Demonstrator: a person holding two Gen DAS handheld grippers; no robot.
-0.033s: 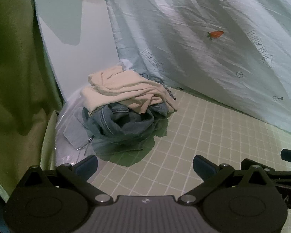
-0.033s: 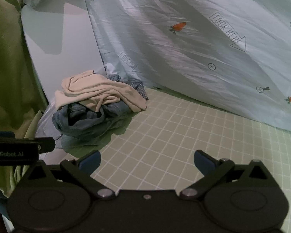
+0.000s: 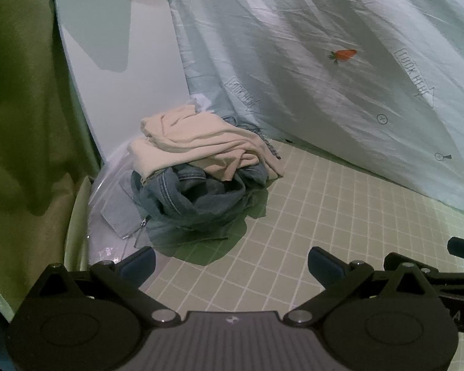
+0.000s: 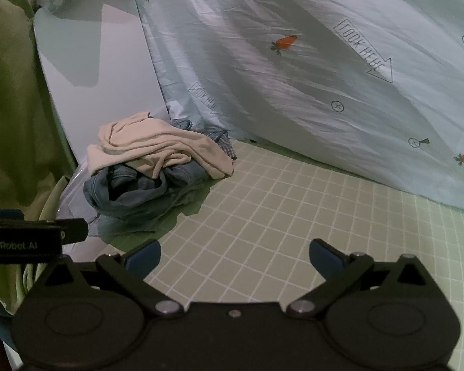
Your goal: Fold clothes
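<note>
A pile of crumpled clothes lies at the far left of the green checked surface (image 3: 309, 216). A cream garment (image 3: 201, 142) sits on top of blue denim (image 3: 188, 204); a plaid piece (image 4: 224, 139) peeks out behind. The same cream garment (image 4: 157, 145) and denim (image 4: 133, 188) show in the right wrist view. My left gripper (image 3: 232, 266) is open and empty, a little short of the pile. My right gripper (image 4: 235, 258) is open and empty, to the right of the pile. Part of the left gripper's body (image 4: 24, 235) shows at the right view's left edge.
A pale blue carrot-print sheet (image 3: 340, 77) hangs along the back. A white board (image 3: 123, 61) leans at the back left, with green fabric (image 3: 21, 108) beside it. A clear plastic bag (image 3: 114, 198) lies left of the pile.
</note>
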